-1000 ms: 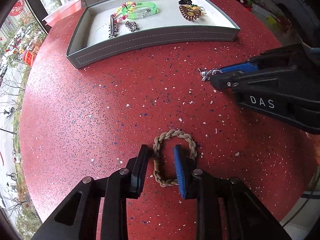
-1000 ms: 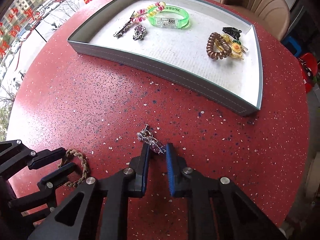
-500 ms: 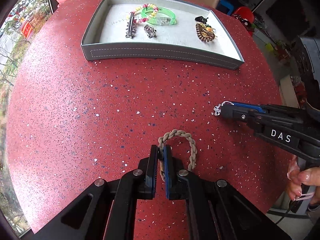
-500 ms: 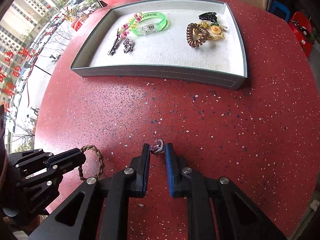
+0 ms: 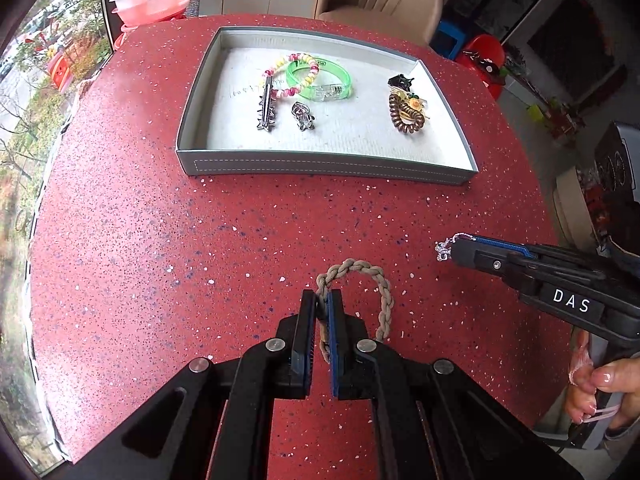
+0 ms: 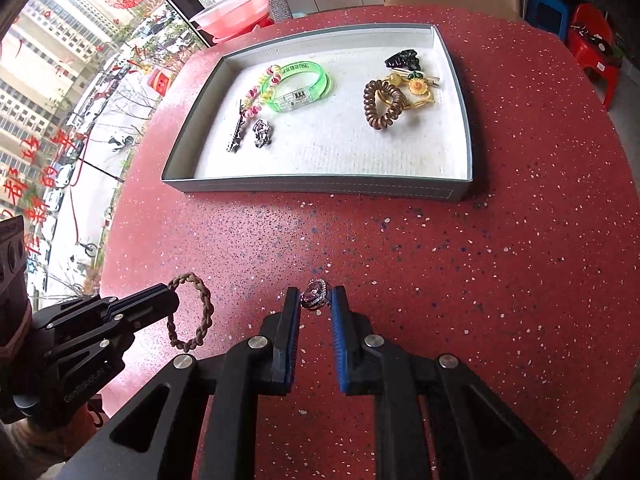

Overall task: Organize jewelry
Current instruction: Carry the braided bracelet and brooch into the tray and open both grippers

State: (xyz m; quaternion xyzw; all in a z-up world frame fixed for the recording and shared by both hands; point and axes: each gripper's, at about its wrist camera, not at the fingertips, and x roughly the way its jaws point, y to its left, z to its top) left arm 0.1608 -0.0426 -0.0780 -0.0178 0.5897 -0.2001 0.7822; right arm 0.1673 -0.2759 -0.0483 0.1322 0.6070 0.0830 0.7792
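The red speckled surface [image 5: 168, 240] carried a grey tray [image 5: 320, 166] at its far side, and the tray's white floor already held sorted pieces. Bracelets, a green bangle [image 5: 320, 78] and two silver clips lay to the left. A brown coil tie [image 5: 406, 114] and other hair pieces lay to the right. That grouping suggested like was being kept with like.

Nearer the camera, both tools were loaded, apparently so two items could go to the tray in one trip. The left tool [image 5: 321, 306] was clamped on one side of a braided cord bracelet [image 5: 382, 292]. The rest of the loop hung free to the right, above the surface and well short of the tray. Gripping only one strand probably left the loop open, so it could drop flat when released.

The right tool [image 6: 316, 300] pinched a small sparkly ring [image 6: 316, 296] at its very tips, the pads only slightly apart around it. So small a piece seemed held shallowly, which risked a slip during the carry.
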